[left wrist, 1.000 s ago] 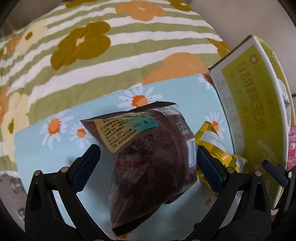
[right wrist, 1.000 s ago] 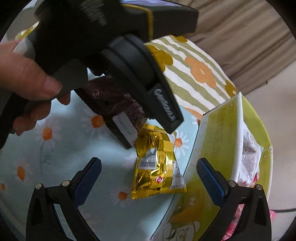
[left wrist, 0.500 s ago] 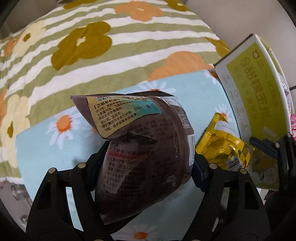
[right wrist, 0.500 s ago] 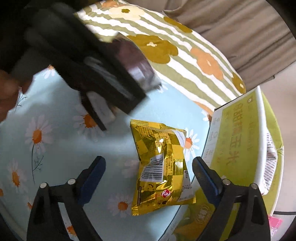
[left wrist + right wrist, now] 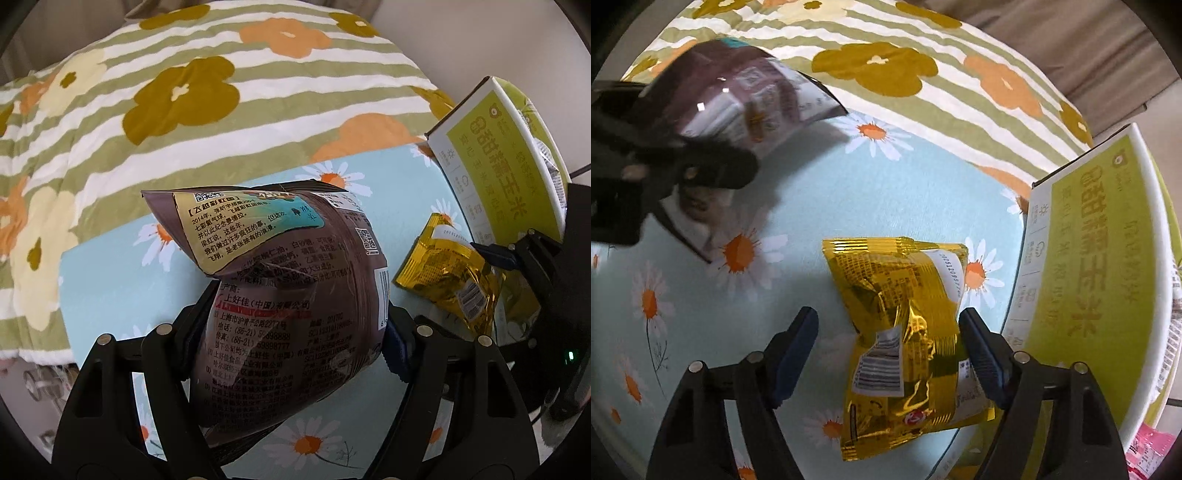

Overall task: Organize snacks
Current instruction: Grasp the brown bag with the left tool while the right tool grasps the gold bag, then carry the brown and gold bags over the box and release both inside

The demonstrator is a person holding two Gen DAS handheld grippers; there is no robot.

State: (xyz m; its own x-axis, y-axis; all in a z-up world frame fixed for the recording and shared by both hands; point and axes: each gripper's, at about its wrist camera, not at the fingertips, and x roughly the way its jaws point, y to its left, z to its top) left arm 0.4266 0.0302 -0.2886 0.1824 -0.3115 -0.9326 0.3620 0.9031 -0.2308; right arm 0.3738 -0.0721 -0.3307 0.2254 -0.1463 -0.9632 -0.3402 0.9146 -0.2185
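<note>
Left tongs (image 5: 295, 325) are clamped on the brown snack bag (image 5: 288, 302), both blue pads pressed into its sides, the bag puffed and tilted with its top seam toward 10 o'clock. It looks lifted clear of the daisy-print cloth (image 5: 122, 280), though I can't confirm the gap.

Right tongs (image 5: 888, 354) have just been closing, with the gold snack packet (image 5: 908, 339) between the jaws. Right-hand pad touches the packet's edge; left-hand pad stands just off it, cloth showing in between. So not gripped yet, I'd say.

Key relation: in the right wrist view the gold packet's long axis runs roughly 12 to 6 o'clock, along the tongs' pointing line, so the jaws close across its short width. Good alignment. Packet sits slightly toward 3 o'clock of centre; expect it to slide a bit as the free pad arrives. Right hand is clearly the nearer one.

Container: yellow-green carton (image 5: 1097, 280) stands just beside the packet at 3 o'clock, open-topped. Something pale and wrapped shows inside, too small to identify. Pink wrappers (image 5: 1148, 450) lie past it at 4 o'clock. Likely the drop target for both snacks.
</note>
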